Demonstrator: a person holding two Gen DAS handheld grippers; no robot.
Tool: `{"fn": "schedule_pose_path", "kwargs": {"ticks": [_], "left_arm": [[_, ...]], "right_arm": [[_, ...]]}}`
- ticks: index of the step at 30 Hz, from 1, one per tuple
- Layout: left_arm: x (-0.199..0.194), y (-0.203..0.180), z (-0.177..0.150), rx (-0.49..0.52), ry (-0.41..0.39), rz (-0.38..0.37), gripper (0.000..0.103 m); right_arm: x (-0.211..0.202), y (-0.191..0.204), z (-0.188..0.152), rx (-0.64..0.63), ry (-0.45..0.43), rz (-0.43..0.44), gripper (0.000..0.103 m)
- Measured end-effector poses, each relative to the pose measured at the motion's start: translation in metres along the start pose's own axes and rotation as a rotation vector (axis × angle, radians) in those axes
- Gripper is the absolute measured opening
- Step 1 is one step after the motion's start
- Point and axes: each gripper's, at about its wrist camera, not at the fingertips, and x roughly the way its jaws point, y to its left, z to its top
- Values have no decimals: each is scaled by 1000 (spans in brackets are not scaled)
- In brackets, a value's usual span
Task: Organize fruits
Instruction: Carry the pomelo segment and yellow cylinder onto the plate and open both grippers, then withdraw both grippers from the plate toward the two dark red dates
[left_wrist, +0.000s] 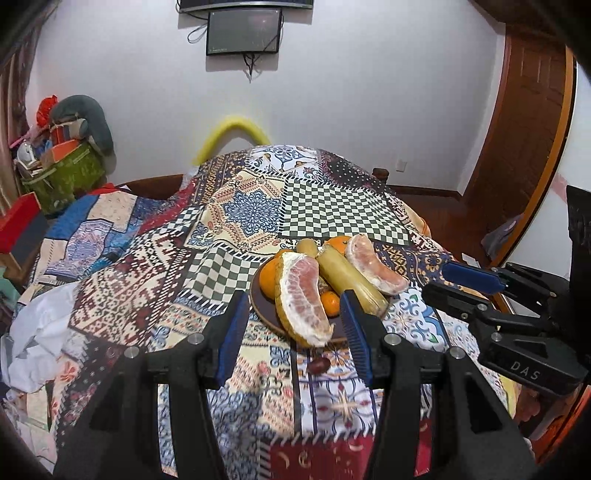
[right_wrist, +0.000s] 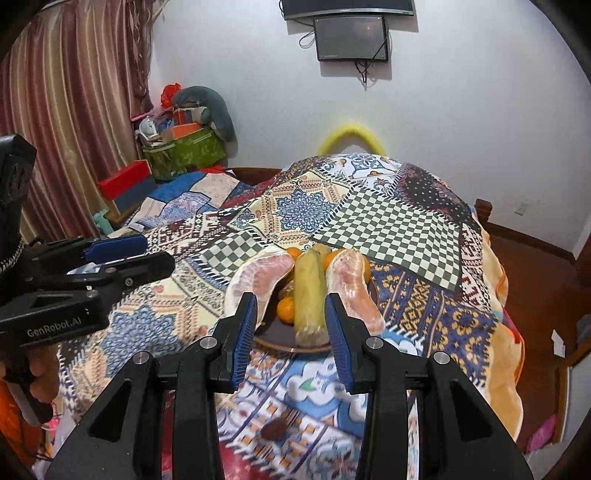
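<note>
Hand gripping left gripper shows only rightward.

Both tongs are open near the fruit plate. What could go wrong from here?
1. The near pomelo wedge overhangs the brown plate's front rim; a nudge from the left tongs may tip it off.
2. The long yellow stalk rests atop the oranges, so it could roll.
3. The loose date on the patchwork cloth could be overlooked or knocked.

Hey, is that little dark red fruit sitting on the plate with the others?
No, the small dark red fruit lies on the patterned cloth, just off the near rim of the brown plate.
</note>
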Motion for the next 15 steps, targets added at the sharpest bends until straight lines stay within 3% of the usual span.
{"fn": "schedule_pose_path", "kwargs": {"ticks": [4, 9, 15], "left_arm": [[-21, -1, -10, -3, -5, 15, 52], [-32, 2, -24, -14, 9, 27, 57], [-23, 6, -48, -26, 76, 35, 58]], "right_arm": [[-15, 7, -8, -1, -1, -7, 35], [-24, 13, -23, -2, 10, -19, 46], [-13, 16, -52, 10, 87, -23, 46]]}}
